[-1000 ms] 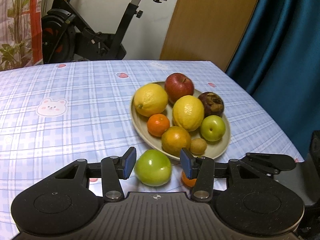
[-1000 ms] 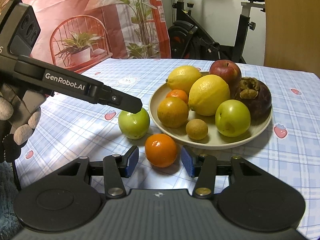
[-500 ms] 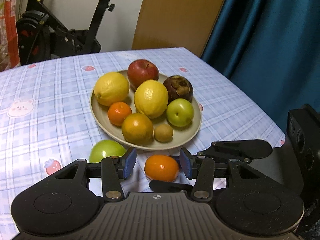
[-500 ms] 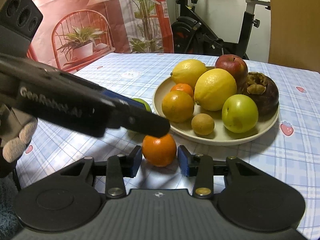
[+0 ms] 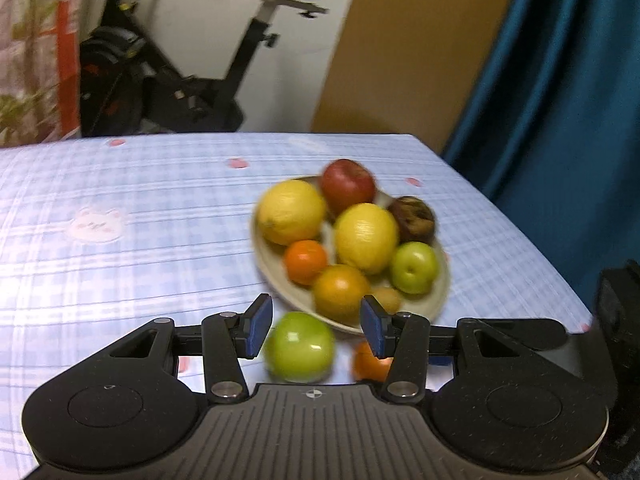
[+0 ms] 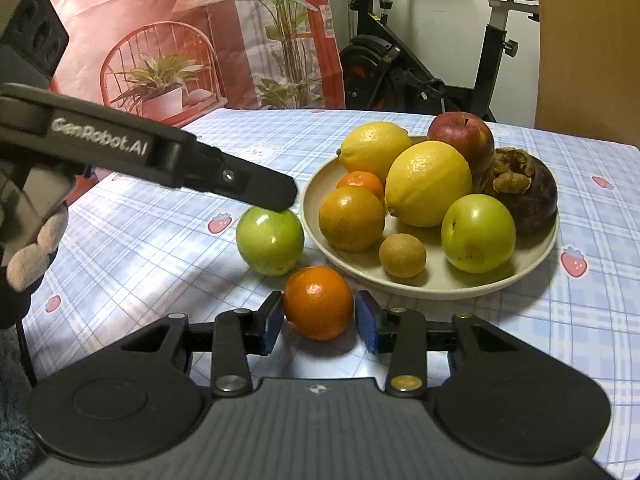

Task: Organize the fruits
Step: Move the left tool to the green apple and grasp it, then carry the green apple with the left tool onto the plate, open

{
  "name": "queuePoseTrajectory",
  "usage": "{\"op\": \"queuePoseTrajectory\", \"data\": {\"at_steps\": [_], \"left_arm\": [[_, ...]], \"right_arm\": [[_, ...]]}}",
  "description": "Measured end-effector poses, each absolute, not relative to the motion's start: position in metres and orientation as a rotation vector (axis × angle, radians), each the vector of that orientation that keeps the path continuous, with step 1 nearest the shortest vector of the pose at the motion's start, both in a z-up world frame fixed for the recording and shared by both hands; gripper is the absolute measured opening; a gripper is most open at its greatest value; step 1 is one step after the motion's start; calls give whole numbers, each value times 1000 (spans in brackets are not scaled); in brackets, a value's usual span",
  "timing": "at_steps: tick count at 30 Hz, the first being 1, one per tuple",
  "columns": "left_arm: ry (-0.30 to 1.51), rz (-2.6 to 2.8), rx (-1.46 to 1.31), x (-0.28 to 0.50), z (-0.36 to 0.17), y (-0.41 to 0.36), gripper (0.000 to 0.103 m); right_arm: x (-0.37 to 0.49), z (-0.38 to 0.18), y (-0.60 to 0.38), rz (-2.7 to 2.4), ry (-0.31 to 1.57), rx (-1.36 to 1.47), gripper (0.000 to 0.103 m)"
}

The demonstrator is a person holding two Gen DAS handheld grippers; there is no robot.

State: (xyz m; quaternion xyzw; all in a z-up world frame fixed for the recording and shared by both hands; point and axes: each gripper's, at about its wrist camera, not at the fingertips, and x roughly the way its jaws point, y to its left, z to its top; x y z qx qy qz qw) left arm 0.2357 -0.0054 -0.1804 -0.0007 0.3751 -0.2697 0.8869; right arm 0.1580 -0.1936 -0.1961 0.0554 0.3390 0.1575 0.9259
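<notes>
Plate [image 6: 432, 286] near the tabletop's right edge holds two lemons, a red apple, a mangosteen, a green apple, two oranges and one small brown fruit. Right gripper [image 6: 318, 322] pads clamp the loose orange [image 6: 319, 302] just off the plate's near rim. Left gripper [image 5: 316, 326] jaws opening around the loose green apple [image 5: 299, 347] beside it, right pad clear.

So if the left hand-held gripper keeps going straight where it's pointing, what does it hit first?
Probably the round green apple on the tablecloth, lying between the opening jaws of the left hand-held gripper; the image is blurred, so depth is uncertain.
</notes>
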Motion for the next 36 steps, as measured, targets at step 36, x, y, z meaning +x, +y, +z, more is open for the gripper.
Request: {"op": "queuePoseTrajectory", "data": {"at_steps": [36], "left_arm": [[847, -550, 61, 228, -213, -7, 51]], "right_arm": [[156, -195, -191, 331, 692, 113, 40]]}}
